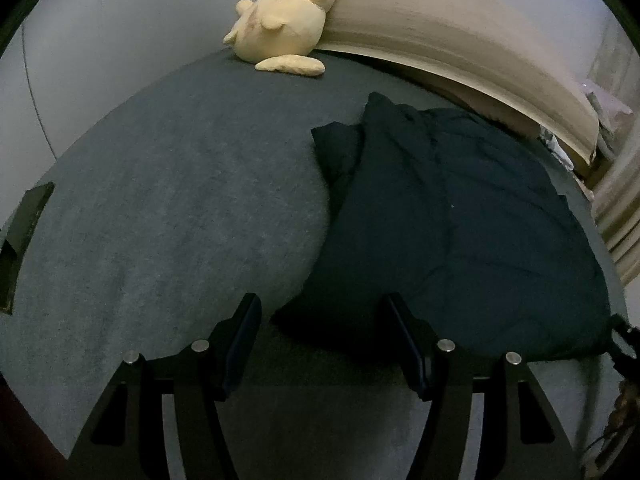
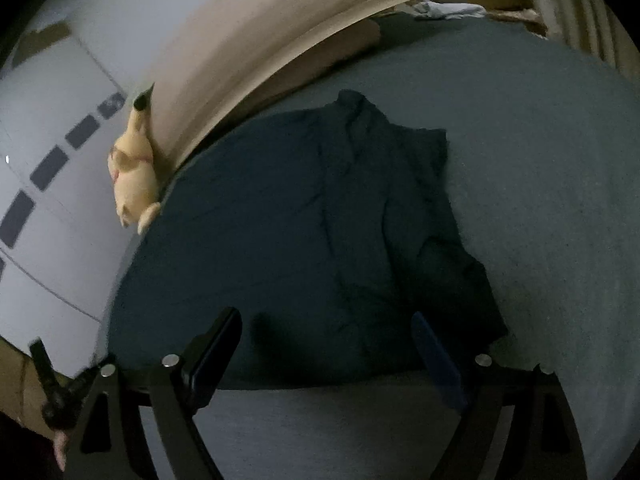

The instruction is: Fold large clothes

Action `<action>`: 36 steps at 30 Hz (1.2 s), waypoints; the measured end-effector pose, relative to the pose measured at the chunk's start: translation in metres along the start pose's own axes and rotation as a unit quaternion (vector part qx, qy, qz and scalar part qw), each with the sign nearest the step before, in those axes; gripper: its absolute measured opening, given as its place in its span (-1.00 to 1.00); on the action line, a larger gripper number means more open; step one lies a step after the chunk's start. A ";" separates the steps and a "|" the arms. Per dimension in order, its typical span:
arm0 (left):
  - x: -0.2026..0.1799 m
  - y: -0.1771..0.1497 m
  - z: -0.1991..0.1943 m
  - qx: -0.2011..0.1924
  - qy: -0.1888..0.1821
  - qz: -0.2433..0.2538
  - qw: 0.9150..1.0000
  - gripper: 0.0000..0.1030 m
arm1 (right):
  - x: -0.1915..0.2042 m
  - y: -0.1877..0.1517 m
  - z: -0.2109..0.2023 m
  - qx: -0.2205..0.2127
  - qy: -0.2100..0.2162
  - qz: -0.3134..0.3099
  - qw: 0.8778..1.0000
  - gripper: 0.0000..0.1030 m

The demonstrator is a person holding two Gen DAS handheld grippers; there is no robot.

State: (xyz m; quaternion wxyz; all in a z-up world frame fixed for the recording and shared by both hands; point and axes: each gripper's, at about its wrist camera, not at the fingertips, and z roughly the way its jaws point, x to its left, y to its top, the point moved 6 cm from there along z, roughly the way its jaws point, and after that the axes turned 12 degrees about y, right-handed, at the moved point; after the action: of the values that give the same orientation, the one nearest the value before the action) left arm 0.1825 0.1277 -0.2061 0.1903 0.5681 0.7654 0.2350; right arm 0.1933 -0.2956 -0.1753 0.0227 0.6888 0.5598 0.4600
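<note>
A dark navy garment (image 1: 452, 224) lies partly folded and creased on a grey bed sheet (image 1: 168, 208). In the left wrist view it fills the right half, and its near left corner lies just ahead of my left gripper (image 1: 320, 312), which is open and empty. In the right wrist view the garment (image 2: 332, 232) spreads across the middle of the grey sheet (image 2: 552, 160), with a folded layer on its right side. My right gripper (image 2: 328, 324) is open and empty, with the garment's near edge between and just beyond its fingers.
A yellow Pikachu plush (image 1: 284, 20) sits at the far edge of the bed against a beige headboard (image 1: 448, 36); it also shows in the right wrist view (image 2: 134, 176). A pale wall (image 2: 52, 152) stands to the left. White cloth clutter (image 2: 448, 10) lies at the far corner.
</note>
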 end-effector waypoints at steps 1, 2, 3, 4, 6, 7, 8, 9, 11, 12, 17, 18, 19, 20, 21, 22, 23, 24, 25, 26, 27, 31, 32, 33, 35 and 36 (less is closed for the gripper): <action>0.000 0.000 -0.001 0.000 0.001 0.002 1.000 0.26 | 0.004 0.002 -0.004 -0.003 0.007 0.000 1.000 0.73; 0.001 0.001 -0.002 0.000 0.001 0.002 1.000 0.26 | 0.007 0.003 -0.006 -0.004 0.013 -0.003 1.000 0.73; 0.002 0.001 -0.001 0.001 0.002 0.002 1.000 0.26 | 0.011 0.005 -0.008 -0.007 0.015 -0.010 1.000 0.73; 0.002 0.002 -0.001 0.003 0.001 0.000 1.000 0.26 | 0.014 0.006 -0.010 -0.008 0.013 -0.017 1.000 0.74; 0.002 0.000 -0.003 0.005 0.000 0.000 1.000 0.26 | 0.011 0.005 -0.009 -0.002 0.005 -0.018 1.000 0.77; 0.003 -0.001 -0.003 0.006 0.000 0.000 1.000 0.26 | 0.006 0.003 -0.005 0.008 0.002 -0.010 1.000 0.77; 0.003 0.000 -0.003 0.006 0.000 0.001 1.000 0.26 | -0.001 0.000 -0.004 0.016 0.002 -0.002 1.000 0.77; 0.003 0.000 -0.004 0.007 0.000 0.001 1.000 0.26 | -0.004 -0.001 -0.003 0.018 0.002 0.003 1.000 0.77; 0.004 0.003 -0.005 0.007 -0.001 -0.001 1.000 0.26 | -0.002 0.002 -0.007 0.012 0.005 0.006 1.000 0.77; 0.004 0.006 -0.007 0.004 -0.006 -0.003 1.000 0.26 | 0.001 0.005 -0.011 0.006 0.014 0.004 1.000 0.77; 0.004 0.037 -0.015 -0.016 -0.040 -0.015 0.999 0.29 | 0.007 0.034 -0.033 -0.028 0.022 -0.008 0.999 0.77; 0.002 0.043 -0.013 -0.014 -0.048 -0.014 0.999 0.33 | 0.002 0.041 -0.036 -0.031 0.014 -0.008 0.999 0.77; 0.000 0.049 -0.010 -0.012 -0.053 -0.015 0.998 0.34 | -0.004 0.048 -0.038 -0.035 0.002 -0.008 0.999 0.77; -0.002 0.052 -0.008 -0.010 -0.058 -0.014 0.998 0.35 | -0.010 0.052 -0.040 -0.038 -0.005 -0.005 0.999 0.77; -0.005 0.056 -0.005 -0.006 -0.071 -0.014 0.997 0.35 | -0.018 0.058 -0.040 -0.037 -0.009 -0.001 0.999 0.77; -0.009 0.061 0.001 0.002 -0.085 -0.014 0.996 0.36 | -0.025 0.063 -0.036 -0.028 -0.007 0.004 1.000 0.79; -0.012 0.065 0.007 0.012 -0.094 -0.011 0.995 0.36 | -0.031 0.067 -0.031 -0.016 -0.004 0.008 1.000 0.79; -0.015 0.068 0.011 0.018 -0.102 -0.008 0.995 0.36 | -0.040 0.071 -0.025 -0.003 -0.004 0.014 1.000 0.79; -0.018 0.072 0.018 0.028 -0.116 -0.005 0.993 0.36 | -0.046 0.074 -0.020 0.006 -0.004 0.020 1.000 0.79; -0.019 0.075 0.024 0.038 -0.119 -0.006 0.992 0.36 | -0.055 0.077 -0.012 0.023 0.001 0.030 0.999 0.79; -0.021 0.077 0.030 0.048 -0.124 -0.006 0.991 0.37 | -0.062 0.080 -0.005 0.033 0.001 0.042 0.999 0.79; -0.035 0.081 0.055 0.092 -0.142 0.006 0.986 0.41 | -0.084 0.087 0.029 0.074 0.032 0.094 0.992 0.79; -0.041 0.080 0.060 0.106 -0.148 0.014 0.983 0.42 | -0.085 0.087 0.035 0.083 0.039 0.100 0.991 0.79; -0.046 0.077 0.064 0.120 -0.154 0.021 0.980 0.44 | -0.083 0.086 0.043 0.096 0.052 0.102 0.989 0.79; -0.054 0.072 0.066 0.128 -0.145 0.038 0.980 0.44 | -0.072 0.084 0.061 0.124 0.070 0.088 0.986 0.76; -0.057 0.072 0.066 0.124 -0.139 0.049 0.981 0.34 | -0.064 0.083 0.067 0.136 0.068 0.067 0.986 0.43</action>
State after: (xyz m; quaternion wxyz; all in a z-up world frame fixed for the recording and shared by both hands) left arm 0.2916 0.0998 -0.2169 0.2109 0.6515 0.7257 0.0662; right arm 0.3029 -0.3446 -0.2081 -0.1406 0.6882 0.5703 0.4260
